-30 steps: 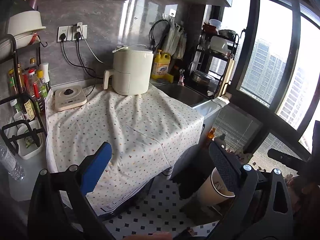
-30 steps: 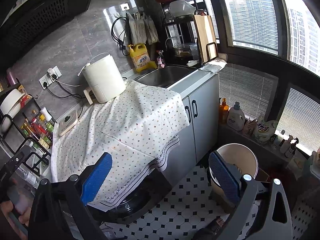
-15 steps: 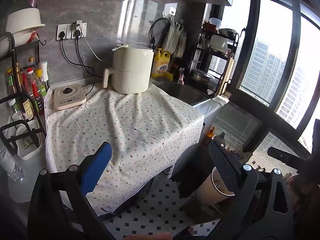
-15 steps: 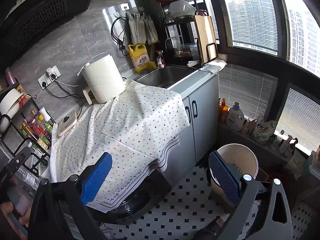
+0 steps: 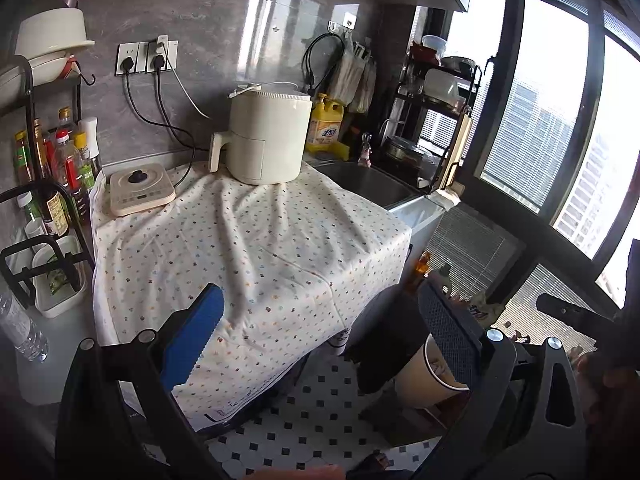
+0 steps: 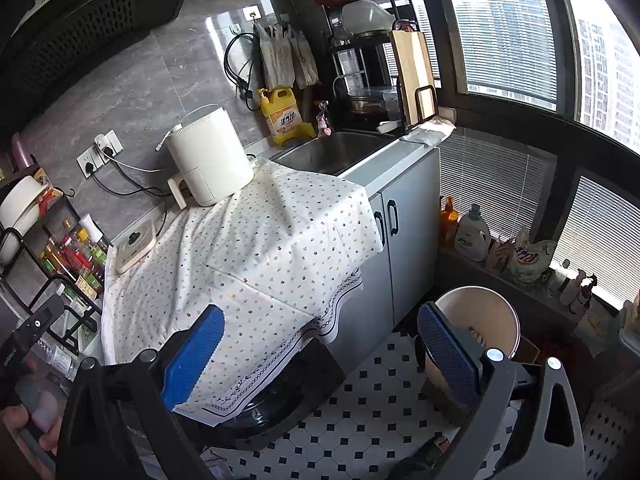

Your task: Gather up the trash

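A white cotton tablecloth with small coloured dots covers the kitchen counter and hangs over its front edge, its printed black border showing in the right wrist view. On the cloth near the grey stone-look wall stand a cream cylindrical air fryer and, to its left, a flat cream induction cooker with a black knob. Black cables run from the wall sockets down behind them. To the right of the cloth a steel sink is set in the counter, with a yellow detergent jug behind it and a black dish rack holding a wooden cutting board. Grey cabinet doors sit under the sink, and the floor has white tiles with small black squares. Tall windows look onto high-rise buildings.

The task's round beige trash bin stands on the floor to the right of the cabinet, near the window ledge with its cleaning bottles. Its inside is partly hidden by the right finger, so what it holds cannot be made out.

The left gripper has its blue-padded fingers spread wide with nothing between them; so does the right gripper. A black condiment rack is cut off at the left edge. The dark shape below the cloth's hem is hard to identify.
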